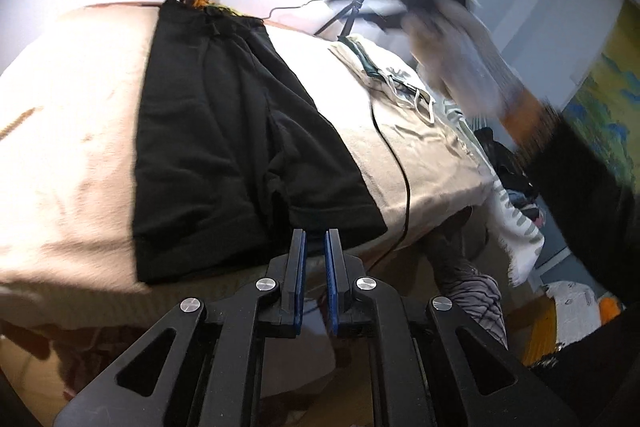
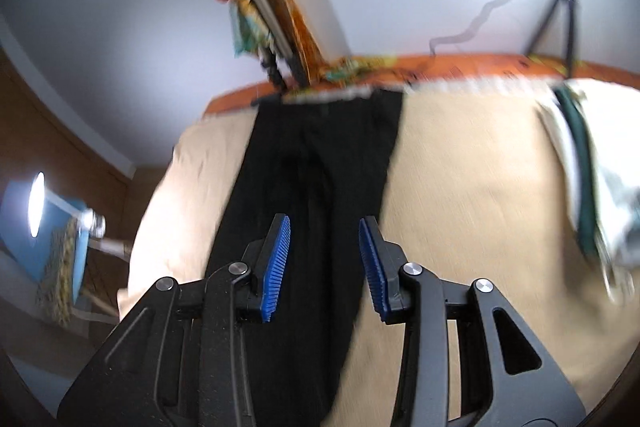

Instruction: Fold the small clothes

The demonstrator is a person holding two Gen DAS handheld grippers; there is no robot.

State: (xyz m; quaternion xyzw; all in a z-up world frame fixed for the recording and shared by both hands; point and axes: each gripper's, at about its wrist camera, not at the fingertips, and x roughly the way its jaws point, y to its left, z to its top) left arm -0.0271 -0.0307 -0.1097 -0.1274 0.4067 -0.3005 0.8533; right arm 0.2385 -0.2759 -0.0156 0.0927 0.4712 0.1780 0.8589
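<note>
- A pair of black shorts [image 1: 224, 131] lies spread flat on the beige blanket [image 1: 72, 163], waistband at the blanket's far edge and leg hems at its near edge.
- The left gripper [image 1: 316, 247] hovers just off the shorts' near hem, its blue pads a narrow gap apart with nothing between them.
- The right gripper [image 2: 324, 239] hangs above the shorts, jaws spread wide and empty.
- Light-coloured clothes [image 1: 404, 83] are heaped right of the shorts, and a black cable [image 1: 394, 155] runs between the two.

Black shorts [image 1: 224, 131] lie spread flat, legs side by side, waistband at the far edge.
</note>
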